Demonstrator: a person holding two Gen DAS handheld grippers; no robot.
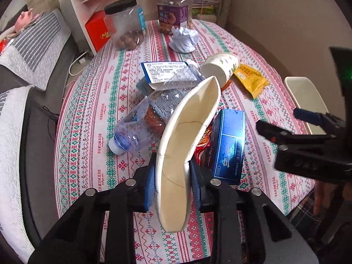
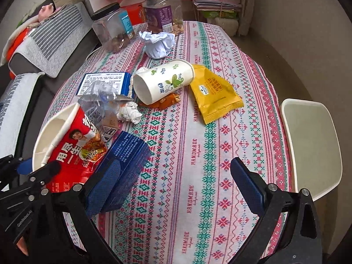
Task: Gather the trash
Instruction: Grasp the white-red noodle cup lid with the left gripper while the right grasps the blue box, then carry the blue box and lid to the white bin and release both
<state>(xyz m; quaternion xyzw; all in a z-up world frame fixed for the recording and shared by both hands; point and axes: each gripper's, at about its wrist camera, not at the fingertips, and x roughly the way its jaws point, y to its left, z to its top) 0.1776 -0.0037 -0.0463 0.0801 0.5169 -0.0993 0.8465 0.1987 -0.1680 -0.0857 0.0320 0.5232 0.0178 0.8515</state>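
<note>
The left hand-held gripper (image 1: 172, 180) is being pressed onto the rim of a red instant-noodle cup (image 1: 189, 136), whose wall is being pinched between the 2 blue pads (image 1: 149, 187) and squashed into a narrow oval, with the open mouth turned toward the camera. The cup is being held tilted above the worktop (image 1: 88, 132), which is covered by a patterned cloth. Just beside the cup, on its right, a blue box (image 1: 230, 143) is lying on the cloth, and on its left a crushed clear plastic bottle (image 1: 140, 123) is lying with its cap toward the near edge. The right hand-held gripper (image 2: 176, 182) is being held spread wide, with nothing between its fingers (image 2: 247, 182); its left finger is being kept just beside the blue box (image 2: 129, 154), though contact cannot be told. Farther out, a white paper cup (image 2: 162, 81) with green leaf print is lying on its side, touching a yellow snack packet (image 2: 213, 92). A crumpled tissue (image 2: 129, 114) is resting near the bottle, and a crumpled ball of paper (image 2: 158, 44) is sitting in front of 2 black-lidded plastic jars (image 2: 112, 28). A white chair (image 2: 312, 143) is standing at the worktop's right edge.
</note>
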